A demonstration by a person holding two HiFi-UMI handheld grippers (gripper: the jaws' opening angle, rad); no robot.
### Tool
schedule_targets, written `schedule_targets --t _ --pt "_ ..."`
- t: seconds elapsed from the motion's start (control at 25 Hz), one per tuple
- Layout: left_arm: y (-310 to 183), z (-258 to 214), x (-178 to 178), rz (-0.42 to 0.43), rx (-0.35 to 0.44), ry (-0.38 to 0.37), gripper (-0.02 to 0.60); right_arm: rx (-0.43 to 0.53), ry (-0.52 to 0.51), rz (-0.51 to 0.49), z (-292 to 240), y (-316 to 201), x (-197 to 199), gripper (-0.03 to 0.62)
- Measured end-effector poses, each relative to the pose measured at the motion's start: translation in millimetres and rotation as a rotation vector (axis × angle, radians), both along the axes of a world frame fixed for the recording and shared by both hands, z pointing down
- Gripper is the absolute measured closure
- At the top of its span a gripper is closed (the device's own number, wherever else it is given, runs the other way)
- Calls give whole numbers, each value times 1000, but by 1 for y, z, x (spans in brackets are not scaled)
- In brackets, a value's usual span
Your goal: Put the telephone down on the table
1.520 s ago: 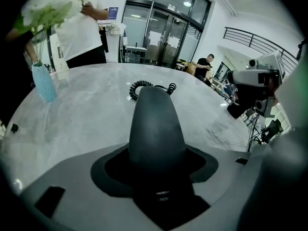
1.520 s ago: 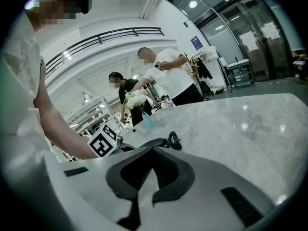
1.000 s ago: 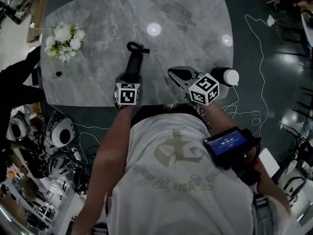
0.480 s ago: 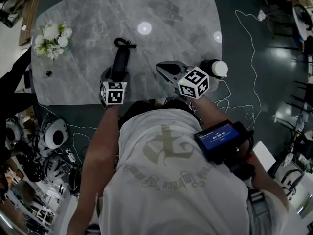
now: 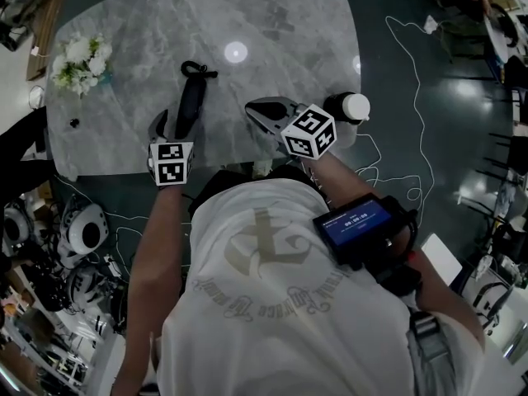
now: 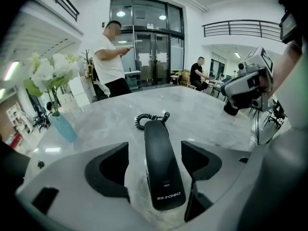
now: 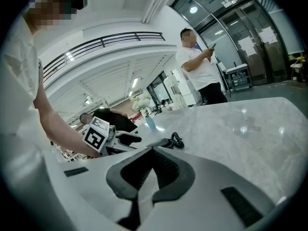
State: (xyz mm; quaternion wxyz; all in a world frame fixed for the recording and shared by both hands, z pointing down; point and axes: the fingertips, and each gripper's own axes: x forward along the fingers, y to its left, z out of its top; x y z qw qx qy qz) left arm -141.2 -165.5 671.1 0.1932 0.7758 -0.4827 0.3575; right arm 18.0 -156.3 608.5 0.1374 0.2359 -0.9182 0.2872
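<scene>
Glossy marble table (image 5: 280,23), blk plastic telephone (image 6: 162,162)

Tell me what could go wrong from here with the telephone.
1. The handset lies between the open left tongs; pulling back crookedly could drag it toward the table's near edge.
2. The bottle sits near the table's edge beside the right tongs; a bump might topple it.
</scene>
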Motion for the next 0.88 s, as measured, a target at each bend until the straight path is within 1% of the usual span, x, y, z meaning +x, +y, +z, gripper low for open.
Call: schedule_targets --t 0.16,0.28,0.48,0.6,0.72,0.88 --pt "1 -20 -3 -30 40 42 235 14 -10 -20 -3 1 -7 579" --pt "6 -33 -6 -56 56 74 236 25 -20 -31 -7 1 -13 579" --pt "14 -52 -3 -71 73 162 249 53 -42 -58 -19 -3 -23 579" --pt "19 -64 2 -66 92 199 282 77 -55 -74 -29 -5 -29 579" --pt "28 -73 6 -58 111 211 312 122 -48 -110 -41 -1 -36 579" --pt "44 -85 7 -59 139 227 410 182 -52 -169 -59 12 -49 579"
